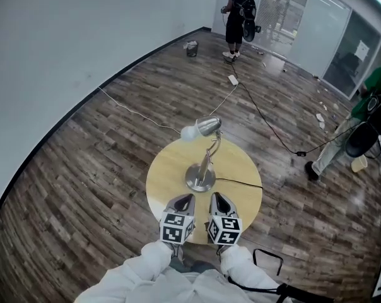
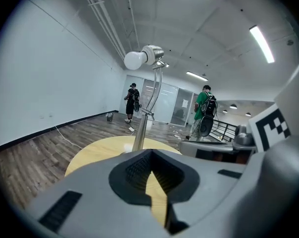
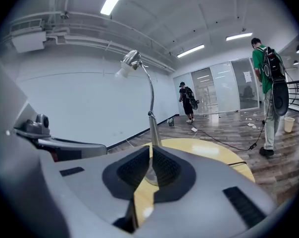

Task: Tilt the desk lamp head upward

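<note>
"Desk lamp (image 1: 204, 168): where is it, and how does it sit?"

"Middle of the frame in the head view, upright on the round yellow table (image 1: 165, 182), with its round base (image 1: 200, 178) near the table's centre. The curved stem (image 1: 211, 151) carries the lamp head (image 1: 208, 126) toward the upper left, bare bulb (image 1: 188, 132) leading. In the right gripper view the head seems to dip a little below level, so I judge the tilt not yet made."

"And the tongs?"

"Both are low in the frame at the table's near edge, just short of the base and touching nothing. The left gripper (image 1: 185, 199) has its jaws together; only table top shows through the slit. The right gripper (image 1: 216, 197) shows the same thin slit with nothing pinched in it. The stem stands beyond the jaws, not between them."

"Why there, and closed?"

"My guess is that it's a staging spot. They point toward the lamp, one on either side of the base, so either can go up to the head. Closed jaws can't clasp the head. They'd have to part first, or a closed tip could nudge it from underneath."

"Any risk?"

"The head sits high and off to one side of the base, so a push up there could rock the lamp. The black cord (image 1: 241, 183) trails off the table's right edge and is best kept clear."
</note>
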The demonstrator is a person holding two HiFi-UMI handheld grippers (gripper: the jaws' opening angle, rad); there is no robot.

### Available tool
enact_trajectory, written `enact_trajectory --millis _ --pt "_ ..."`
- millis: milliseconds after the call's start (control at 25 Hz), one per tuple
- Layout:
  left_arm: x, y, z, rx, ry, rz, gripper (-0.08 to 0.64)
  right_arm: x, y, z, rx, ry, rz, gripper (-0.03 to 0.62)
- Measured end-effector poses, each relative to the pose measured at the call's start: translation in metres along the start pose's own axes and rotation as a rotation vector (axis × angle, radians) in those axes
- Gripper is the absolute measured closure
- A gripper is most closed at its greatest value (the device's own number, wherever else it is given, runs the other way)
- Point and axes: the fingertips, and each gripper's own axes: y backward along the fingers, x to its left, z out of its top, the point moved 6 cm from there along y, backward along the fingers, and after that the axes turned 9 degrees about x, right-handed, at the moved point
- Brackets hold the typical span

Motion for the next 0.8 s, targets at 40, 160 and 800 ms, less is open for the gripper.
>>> enact_trajectory --millis 40,160,800 --pt "-0.006 0.007 -0.004 -0.006 -0.002 0.009 0.557 0.001 0.008 -0.002 -0.004 0.003 0.003 0.562" --pt "-0.024 0.028 -0.019 -0.020 0.005 0.036 0.557 0.004 0.039 -0.011 -0.021 0.011 0.019 0.561" --pt "-0.143 0.131 -0.090 -0.039 0.059 0.131 0.557 0.007 0.201 -0.074 -0.022 0.008 0.073 0.562"
